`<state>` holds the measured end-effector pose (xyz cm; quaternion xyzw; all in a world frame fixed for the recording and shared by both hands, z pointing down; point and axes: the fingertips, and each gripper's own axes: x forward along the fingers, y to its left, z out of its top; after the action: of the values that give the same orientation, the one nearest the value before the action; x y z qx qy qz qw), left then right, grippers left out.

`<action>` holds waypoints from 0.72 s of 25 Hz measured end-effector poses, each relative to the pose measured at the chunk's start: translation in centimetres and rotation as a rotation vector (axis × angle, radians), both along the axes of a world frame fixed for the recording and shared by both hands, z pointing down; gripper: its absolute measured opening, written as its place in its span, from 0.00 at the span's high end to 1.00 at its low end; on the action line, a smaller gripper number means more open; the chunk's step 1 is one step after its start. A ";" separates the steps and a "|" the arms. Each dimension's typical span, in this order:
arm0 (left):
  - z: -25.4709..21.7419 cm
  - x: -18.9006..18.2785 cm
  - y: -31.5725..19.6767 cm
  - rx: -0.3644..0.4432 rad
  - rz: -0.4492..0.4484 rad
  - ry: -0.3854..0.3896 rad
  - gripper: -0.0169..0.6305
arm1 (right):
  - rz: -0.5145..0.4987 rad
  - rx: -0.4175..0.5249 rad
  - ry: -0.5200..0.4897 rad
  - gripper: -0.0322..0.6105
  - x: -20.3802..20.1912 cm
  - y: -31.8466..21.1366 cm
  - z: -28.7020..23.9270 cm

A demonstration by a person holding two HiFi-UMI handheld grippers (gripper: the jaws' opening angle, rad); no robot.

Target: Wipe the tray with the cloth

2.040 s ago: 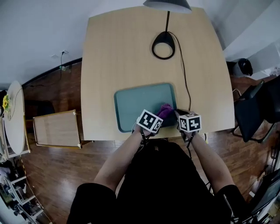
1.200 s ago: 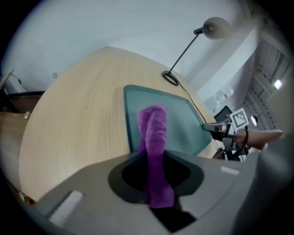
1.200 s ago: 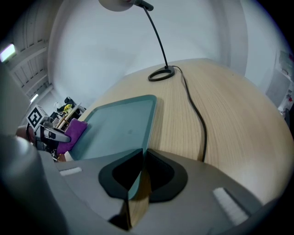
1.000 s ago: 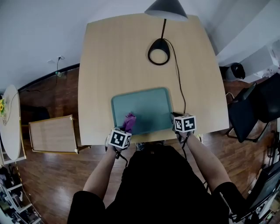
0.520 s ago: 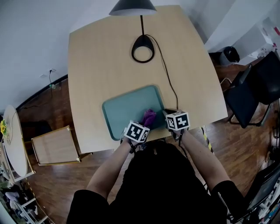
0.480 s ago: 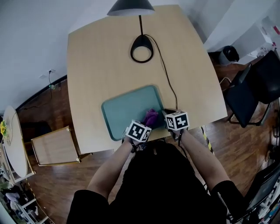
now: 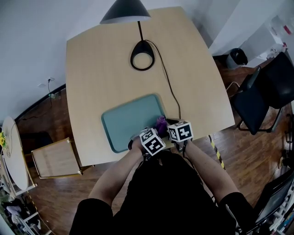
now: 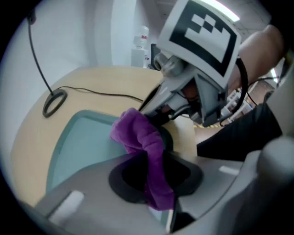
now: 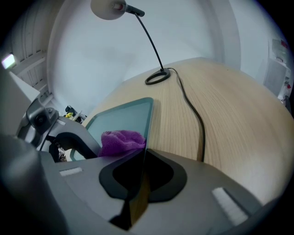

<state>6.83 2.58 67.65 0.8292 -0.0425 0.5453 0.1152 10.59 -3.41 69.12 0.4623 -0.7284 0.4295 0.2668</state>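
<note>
A teal tray lies near the table's front edge. A purple cloth rests on the tray's front right corner, and my left gripper is shut on it. In the left gripper view the cloth bunches up between the jaws over the tray. My right gripper is shut on the tray's right rim. In the right gripper view the rim's thin edge runs into the jaws of that gripper, with the cloth just to its left. The two grippers are close side by side.
A black desk lamp stands at the table's far side on a ring base, its shade overhanging. Its cable runs down past the tray's right side to the front edge. A dark chair stands to the right.
The left gripper has dragged the cloth along the tray's front part from left to right, ending next to the right gripper. The right gripper has kept its hold on the rim.
</note>
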 end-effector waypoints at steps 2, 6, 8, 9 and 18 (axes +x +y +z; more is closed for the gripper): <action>0.0 -0.6 -1.7 0.076 0.044 -0.037 0.82 | -0.009 0.001 -0.007 0.91 -0.1 0.0 -0.1; 0.3 -1.7 -6.7 0.245 0.122 -0.121 0.82 | -0.025 0.002 -0.015 0.91 -0.2 0.1 -0.1; 0.4 -2.0 -9.3 0.282 0.135 -0.152 0.82 | -0.032 -0.002 -0.022 0.91 -0.2 0.3 -0.1; 0.4 -2.2 -10.5 0.289 0.132 -0.162 0.82 | -0.035 -0.003 -0.025 0.91 -0.3 0.3 -0.2; 0.0 -2.5 -17.8 0.268 0.031 -0.183 0.82 | -0.044 -0.009 -0.042 0.90 -0.2 0.3 -0.3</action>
<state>4.31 -15.26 67.63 0.7846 -0.1123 0.6096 -0.0095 10.40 -3.06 68.84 0.4355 -0.7420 0.4366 0.2629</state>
